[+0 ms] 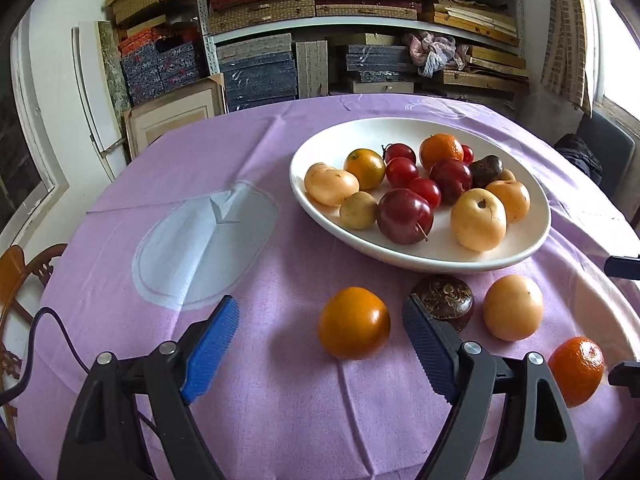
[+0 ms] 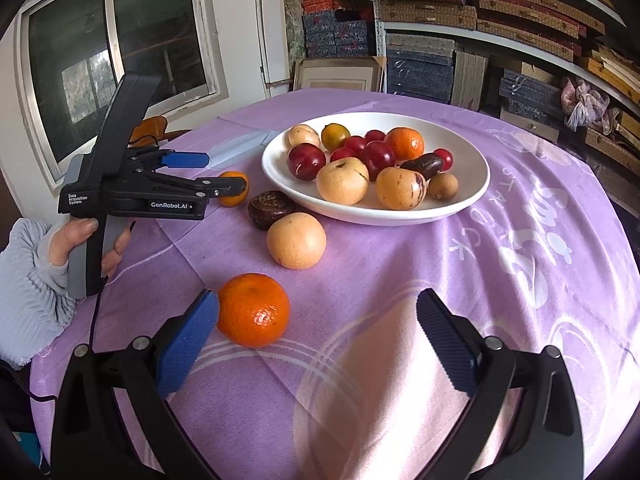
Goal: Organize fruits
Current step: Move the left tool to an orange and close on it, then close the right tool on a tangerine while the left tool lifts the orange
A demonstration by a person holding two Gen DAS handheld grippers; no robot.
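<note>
My left claw [image 1: 320, 344] stands wide with nothing between its blue pads, and an orange-yellow fruit [image 1: 354, 323] lies on the cloth just beyond the gap, untouched. My right claw [image 2: 318, 334] is also spread and empty; a mandarin [image 2: 253, 309] sits just beside its left pad, and I cannot tell if they touch. Farther out on the table lie a dark brown round fruit [image 2: 271, 208] and a pale peach-coloured one [image 2: 296, 242], close together. Beyond them the white bowl [image 2: 472, 184] holds red plums, cherry tomatoes, yellow fruits and an orange. A lilac tablecloth [image 2: 400, 264] with white printing covers the table. At the far side, metal shelves [image 1: 360, 24] carry stacked woven and patterned boxes; a window [image 2: 120, 52] is on the left wall.
</note>
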